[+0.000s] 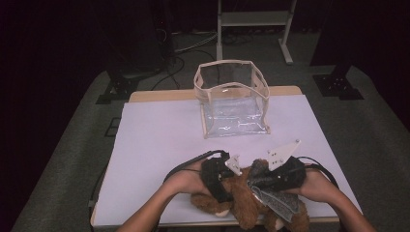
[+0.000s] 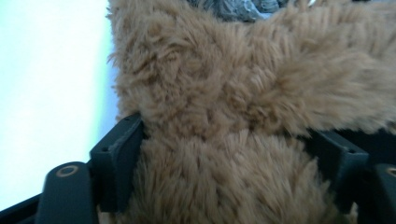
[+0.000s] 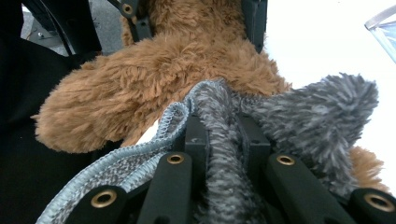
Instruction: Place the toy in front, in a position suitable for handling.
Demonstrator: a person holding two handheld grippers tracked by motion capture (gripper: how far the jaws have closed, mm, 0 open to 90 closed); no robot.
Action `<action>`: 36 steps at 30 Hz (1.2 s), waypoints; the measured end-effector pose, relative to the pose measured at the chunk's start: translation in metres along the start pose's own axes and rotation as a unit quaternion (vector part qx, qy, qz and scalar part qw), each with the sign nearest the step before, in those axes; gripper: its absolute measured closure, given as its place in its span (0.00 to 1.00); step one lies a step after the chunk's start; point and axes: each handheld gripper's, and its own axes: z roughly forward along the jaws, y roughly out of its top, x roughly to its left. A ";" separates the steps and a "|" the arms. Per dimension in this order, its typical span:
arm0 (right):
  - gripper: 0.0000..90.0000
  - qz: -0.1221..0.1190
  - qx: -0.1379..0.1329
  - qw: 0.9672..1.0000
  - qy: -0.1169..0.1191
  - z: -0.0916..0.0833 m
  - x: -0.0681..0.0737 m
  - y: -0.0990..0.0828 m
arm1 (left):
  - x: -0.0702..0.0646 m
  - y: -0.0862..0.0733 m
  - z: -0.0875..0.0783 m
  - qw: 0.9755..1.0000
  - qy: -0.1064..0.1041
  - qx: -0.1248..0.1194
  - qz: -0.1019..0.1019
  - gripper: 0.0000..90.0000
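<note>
The brown plush toy [image 1: 244, 203] lies at the near edge of the table [image 1: 159, 140], right under both of my grippers, and I read the work in hand as dressing or undressing it in the grey knitted garment [image 1: 278, 200] that drapes its right side. My right gripper [image 1: 256, 180] has its jaws pressed together on a fold of that grey knit; in the right gripper view the fuzzy grey strip [image 3: 224, 154] runs straight up between the two black jaws, pinched tight, with the ribbed hem [image 3: 140, 154] spilling off to one side. I hold it there, I judge, so the cloth stays taut and can be drawn along the toy's body rather than bunching. My left gripper [image 1: 227, 176] sits just across from it, jaws spread either side of the toy's furry middle [image 2: 219, 154]; in the left gripper view the fur fills the gap between them, and I cannot tell for certain whether the pads press it or merely flank it. That hold looks meant to steady the toy against the pull of the other tool. Well ahead of both grippers stands the clear pouch [image 1: 232, 99], upright with its mouth open, probably waiting to receive something, though nothing is in it now.
</note>
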 end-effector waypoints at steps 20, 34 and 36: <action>0.85 0.008 -0.045 0.999 -0.024 -0.009 -0.034 0.026 | 0.018 -0.006 -0.042 0.993 0.111 -0.002 0.025 0.65; 0.85 -0.011 0.005 1.000 0.025 0.025 -0.020 0.039 | 0.010 -0.037 -0.051 0.996 0.078 -0.027 -0.018 0.38; 0.85 -0.014 0.006 0.999 0.029 0.025 -0.015 0.036 | 0.008 -0.038 -0.059 0.996 0.082 -0.029 -0.023 0.34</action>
